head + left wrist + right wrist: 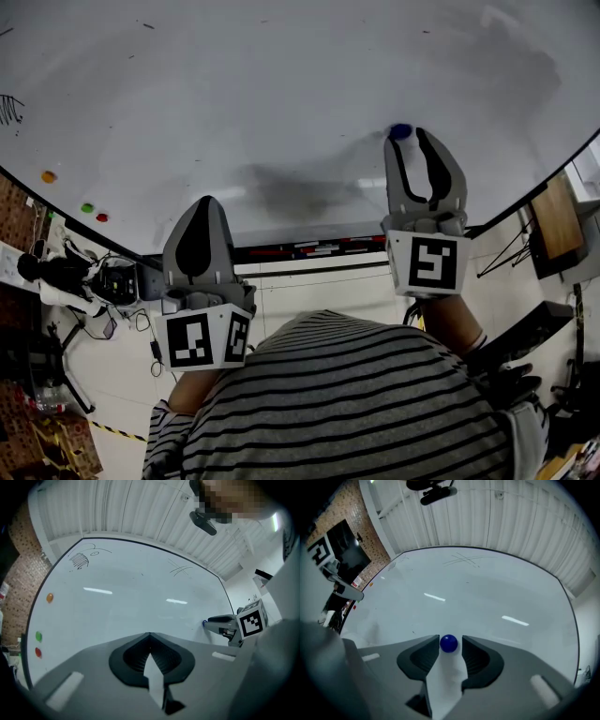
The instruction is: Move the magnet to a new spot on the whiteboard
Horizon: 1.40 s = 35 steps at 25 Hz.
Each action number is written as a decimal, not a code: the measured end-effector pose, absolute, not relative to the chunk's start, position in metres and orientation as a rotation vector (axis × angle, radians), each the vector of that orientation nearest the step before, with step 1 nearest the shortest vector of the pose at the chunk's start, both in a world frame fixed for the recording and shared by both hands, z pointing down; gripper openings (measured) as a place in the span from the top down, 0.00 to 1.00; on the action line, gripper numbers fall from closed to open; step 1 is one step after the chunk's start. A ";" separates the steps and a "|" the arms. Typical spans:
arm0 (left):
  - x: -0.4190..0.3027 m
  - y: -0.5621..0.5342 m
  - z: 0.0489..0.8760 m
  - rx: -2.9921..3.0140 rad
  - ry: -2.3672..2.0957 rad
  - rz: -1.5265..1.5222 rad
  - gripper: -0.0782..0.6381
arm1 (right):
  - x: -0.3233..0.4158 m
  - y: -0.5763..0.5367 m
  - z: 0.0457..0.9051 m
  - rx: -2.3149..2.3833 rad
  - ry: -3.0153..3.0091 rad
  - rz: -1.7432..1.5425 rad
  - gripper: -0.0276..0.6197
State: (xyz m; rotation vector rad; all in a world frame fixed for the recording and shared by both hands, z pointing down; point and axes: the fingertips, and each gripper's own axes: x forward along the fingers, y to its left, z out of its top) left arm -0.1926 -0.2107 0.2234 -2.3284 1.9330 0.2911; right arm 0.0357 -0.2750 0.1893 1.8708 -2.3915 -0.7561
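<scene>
1. The white whiteboard [281,94] fills the upper half of the head view. Its surface shows faint smears, with a black scribble [9,111] at the far 10 o'clock edge.
2. The small round blue magnet [401,131] sits on the board, between 1 and 2 o'clock from the centre of the head view.
3. The right claw [410,137] points at the board with its jaws narrowly apart. The right gripper view shows the blue magnet [449,643] between the two jaw tips. A thin gap shows on the magnet's 3 o'clock side. On its 9 o'clock side I cannot tell whether the jaw touches it.
4. The left claw [204,202] is at 7 o'clock from the magnet and well apart from it, below the board's lower edge in the head view. The left gripper view shows the left claw [149,633] with its jaws closed tip to tip and nothing between them.
5. Three further small round magnets sit near the board's edge at about 9 o'clock in the head view. These are an orange magnet [49,176], a green magnet [87,208] and a red magnet [101,217]. The green and red ones are just beside each other and the orange one lies apart at their 11 o'clock. All three are well apart from both claws.
6. The person's black-and-white striped shirt [347,403] occupies the 6 o'clock part of the head view.
</scene>
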 end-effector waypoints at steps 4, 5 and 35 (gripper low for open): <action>-0.184 -0.195 0.222 -2.318 1.935 0.291 0.87 | 0.054 -0.246 0.189 1.888 -2.412 -0.727 0.74; -0.178 -0.188 0.220 -2.318 1.931 0.292 0.87 | 0.063 -0.235 0.191 1.886 -2.411 -0.721 0.75; -0.071 -0.059 0.233 -2.427 1.843 0.213 0.87 | 0.122 -0.080 0.230 1.767 -2.587 -0.349 0.97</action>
